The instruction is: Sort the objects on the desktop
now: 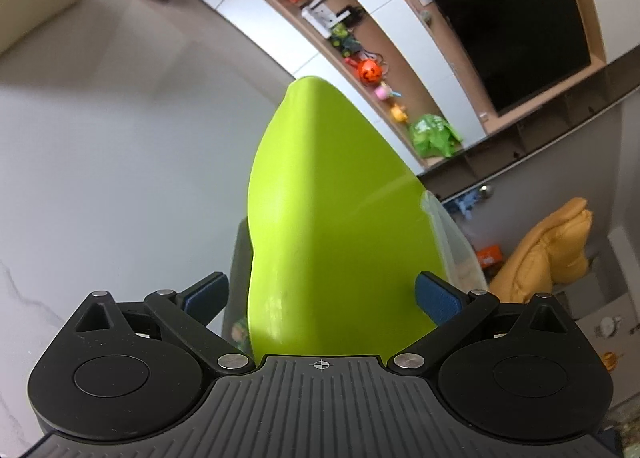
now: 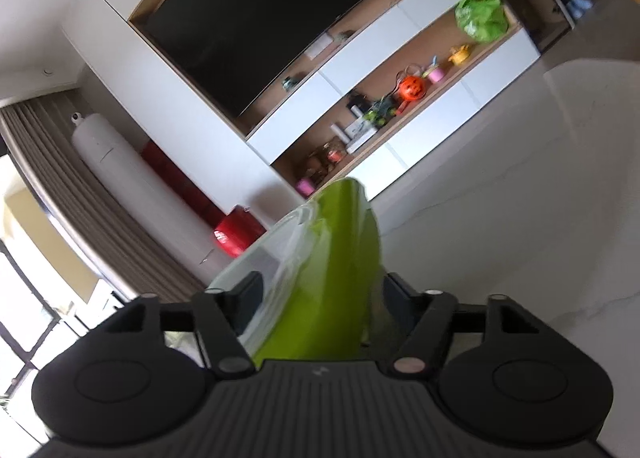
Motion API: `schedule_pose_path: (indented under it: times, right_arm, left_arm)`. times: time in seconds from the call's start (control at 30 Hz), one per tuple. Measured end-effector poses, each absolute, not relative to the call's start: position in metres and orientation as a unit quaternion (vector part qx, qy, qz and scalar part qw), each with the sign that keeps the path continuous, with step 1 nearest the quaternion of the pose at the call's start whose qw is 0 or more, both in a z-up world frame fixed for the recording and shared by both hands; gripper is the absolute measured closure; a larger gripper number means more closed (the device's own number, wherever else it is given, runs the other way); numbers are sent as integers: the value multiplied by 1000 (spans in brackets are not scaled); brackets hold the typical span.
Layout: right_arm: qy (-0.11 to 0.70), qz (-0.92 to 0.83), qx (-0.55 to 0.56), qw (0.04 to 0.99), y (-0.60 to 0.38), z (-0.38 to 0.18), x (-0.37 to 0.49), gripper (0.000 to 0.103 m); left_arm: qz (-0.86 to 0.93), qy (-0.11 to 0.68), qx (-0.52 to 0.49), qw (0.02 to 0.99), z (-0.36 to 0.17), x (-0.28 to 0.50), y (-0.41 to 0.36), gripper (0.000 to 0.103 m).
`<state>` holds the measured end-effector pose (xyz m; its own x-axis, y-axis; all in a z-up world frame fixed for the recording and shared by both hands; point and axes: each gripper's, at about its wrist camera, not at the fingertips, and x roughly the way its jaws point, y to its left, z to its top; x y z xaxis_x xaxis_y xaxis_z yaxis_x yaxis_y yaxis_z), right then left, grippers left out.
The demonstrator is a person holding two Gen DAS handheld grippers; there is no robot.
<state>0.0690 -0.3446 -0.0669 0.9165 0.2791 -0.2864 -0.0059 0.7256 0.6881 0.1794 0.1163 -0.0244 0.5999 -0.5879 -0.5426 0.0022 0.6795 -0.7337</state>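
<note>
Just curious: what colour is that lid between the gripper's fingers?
Lime green lid, clearest in the left wrist view.

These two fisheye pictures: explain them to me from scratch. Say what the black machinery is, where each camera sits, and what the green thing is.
No robot arm is here: a person holds a two-finger gripper in each hand, and a wide-angle camera on each looks forward along its fingers. The black parts at the bottom are the grippers themselves. One view shows the left gripper, the other the right gripper. Both reach around one object: a lime-green lid on a clear plastic container. The left gripper's blue pads sit against the lid. Whether the right gripper presses on it I cannot tell; that picture is blurred. Behind lie a white marbled tabletop, a shelf of toys and a dark screen.
</note>
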Motion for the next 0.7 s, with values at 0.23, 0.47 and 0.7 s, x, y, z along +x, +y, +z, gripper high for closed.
schedule_pose_path:
  times: [0.23, 0.47, 0.7]
  right_arm:
    - [185, 103, 372, 904, -345, -67, 65, 49]
    - [194, 113, 378, 898, -344, -69, 64, 49]
    - [196, 84, 358, 909, -336, -74, 54, 30]
  left_arm:
    - [-213, 370, -334, 840, -2, 158, 104, 1]
    - [-232, 358, -345, 836, 4, 141, 107, 1]
    - [-150, 407, -344, 833, -24, 155, 119, 0]
